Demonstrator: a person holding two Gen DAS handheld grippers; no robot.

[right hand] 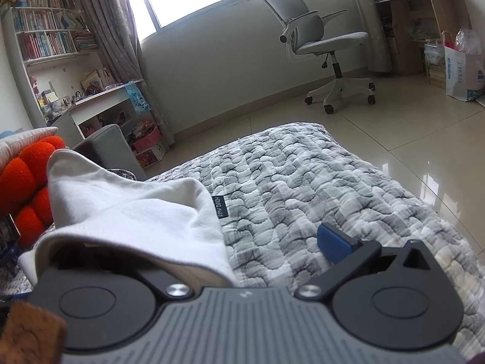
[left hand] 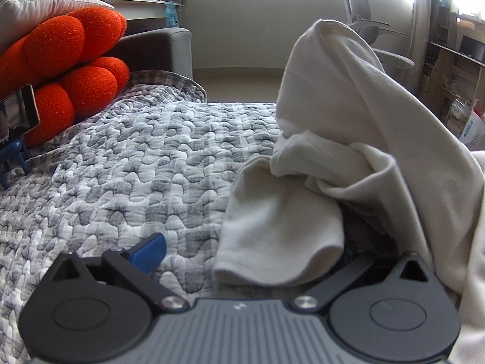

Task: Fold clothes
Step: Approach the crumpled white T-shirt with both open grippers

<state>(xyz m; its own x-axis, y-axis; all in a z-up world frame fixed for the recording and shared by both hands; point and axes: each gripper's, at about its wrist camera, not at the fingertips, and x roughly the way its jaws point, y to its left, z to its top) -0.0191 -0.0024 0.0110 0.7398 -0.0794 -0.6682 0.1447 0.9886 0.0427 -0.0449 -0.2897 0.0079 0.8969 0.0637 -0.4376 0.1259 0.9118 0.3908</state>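
Cream-white cotton garment [left hand: 348, 139], soft and jersey-like, is hanging bunched and draped between your two grippers above the grey-and-white quilted bedspread [left hand: 136, 163]; it is not lying flat, and no neat fold is showing in it. In the left wrist view a hemmed end, perhaps a sleeve, is drooping low in front of the left gripper [left hand: 242, 251], and the rest is rising in a peak to the right. One blue fingertip of that gripper is showing bare and wide of centre; the other is buried under cloth, so you cannot tell whether it is pinching anything. The right gripper [right hand: 230, 242] is reading the same way: one blue finger is standing free, cloth with a small dark label [right hand: 220, 207] is covering the other side, and its grasp cannot be judged.

As for progress, the garment is looking loose and crumpled, so it is fitting either spreading out for a fold or lifting mid-fold; the pictures are not settling which.

Counting: one garment, two grippers, one orange knotted cushion [left hand: 60, 69], one grey office chair [right hand: 318, 36].
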